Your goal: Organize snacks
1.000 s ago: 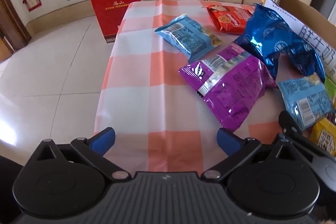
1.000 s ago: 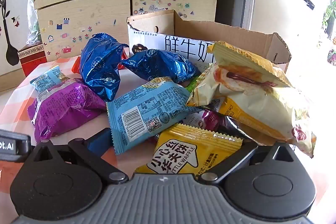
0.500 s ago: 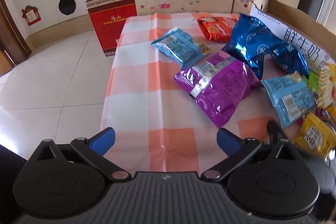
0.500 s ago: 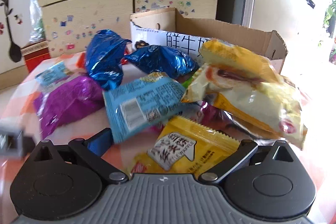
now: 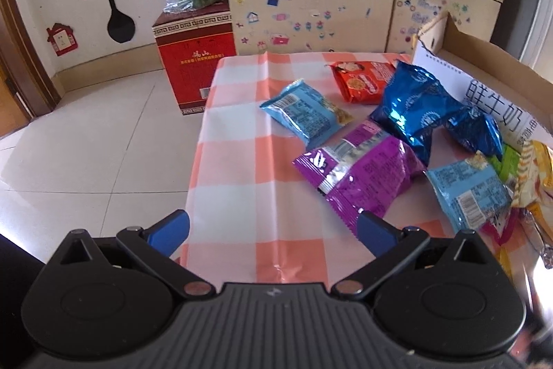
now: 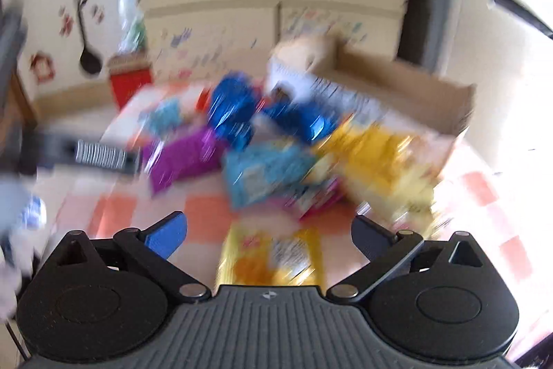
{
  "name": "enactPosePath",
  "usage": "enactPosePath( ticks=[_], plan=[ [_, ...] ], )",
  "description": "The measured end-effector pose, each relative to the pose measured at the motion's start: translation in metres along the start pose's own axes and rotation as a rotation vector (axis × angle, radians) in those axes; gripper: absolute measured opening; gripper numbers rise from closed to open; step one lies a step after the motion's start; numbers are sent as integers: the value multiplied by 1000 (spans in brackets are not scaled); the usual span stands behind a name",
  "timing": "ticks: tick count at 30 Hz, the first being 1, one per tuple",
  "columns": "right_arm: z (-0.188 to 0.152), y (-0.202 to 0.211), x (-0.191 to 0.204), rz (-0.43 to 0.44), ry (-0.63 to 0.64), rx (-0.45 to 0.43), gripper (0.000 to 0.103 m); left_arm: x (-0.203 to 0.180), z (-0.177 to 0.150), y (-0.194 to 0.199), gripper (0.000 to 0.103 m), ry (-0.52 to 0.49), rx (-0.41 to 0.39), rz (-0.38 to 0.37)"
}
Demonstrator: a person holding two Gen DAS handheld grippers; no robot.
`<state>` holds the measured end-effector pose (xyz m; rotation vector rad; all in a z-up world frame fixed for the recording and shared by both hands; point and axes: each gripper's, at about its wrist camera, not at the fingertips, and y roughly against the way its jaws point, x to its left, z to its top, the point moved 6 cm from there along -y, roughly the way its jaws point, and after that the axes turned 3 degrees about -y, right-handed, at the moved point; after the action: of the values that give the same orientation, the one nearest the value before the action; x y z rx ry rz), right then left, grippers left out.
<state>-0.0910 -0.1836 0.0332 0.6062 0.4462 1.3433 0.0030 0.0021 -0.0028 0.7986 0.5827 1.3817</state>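
Now both grippers sit further back: left gripper (image 5: 273, 227) wide open, empty; right gripper (image 6: 269, 232) wide open, empty, its view newly blurred. Yellow waffle packet (image 6: 273, 256) lies on the checked tablecloth (image 5: 238, 196) between the right fingers; purple snack bag (image 5: 359, 177) lies ahead of the left.

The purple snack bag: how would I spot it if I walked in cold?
Find the orange-and-white checked tablecloth, then the heap of packets beside the open cardboard box. The purple foil snack bag lies flat at the heap's near left edge, the only purple one, with a silver strip across it.
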Motion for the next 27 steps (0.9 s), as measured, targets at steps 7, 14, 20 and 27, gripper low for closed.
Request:
enactPosePath(
  ticks=[7, 14, 20, 27],
  plan=[
    [36, -20, -79, -111, -174, -16, 103, -18, -4, 5, 102, -80, -24, -8],
    [25, -56, -89, -30, -323, 94, 103, -29, -7, 9, 102, -117, -27, -26],
    [19, -46, -37, 105, -165, 144, 103, -26, -3, 12, 102, -119, -23, 9],
    [13, -35, -3, 28, 41, 190, 103, -22, -4, 14, 102, -118, 18, -10]
  ],
)
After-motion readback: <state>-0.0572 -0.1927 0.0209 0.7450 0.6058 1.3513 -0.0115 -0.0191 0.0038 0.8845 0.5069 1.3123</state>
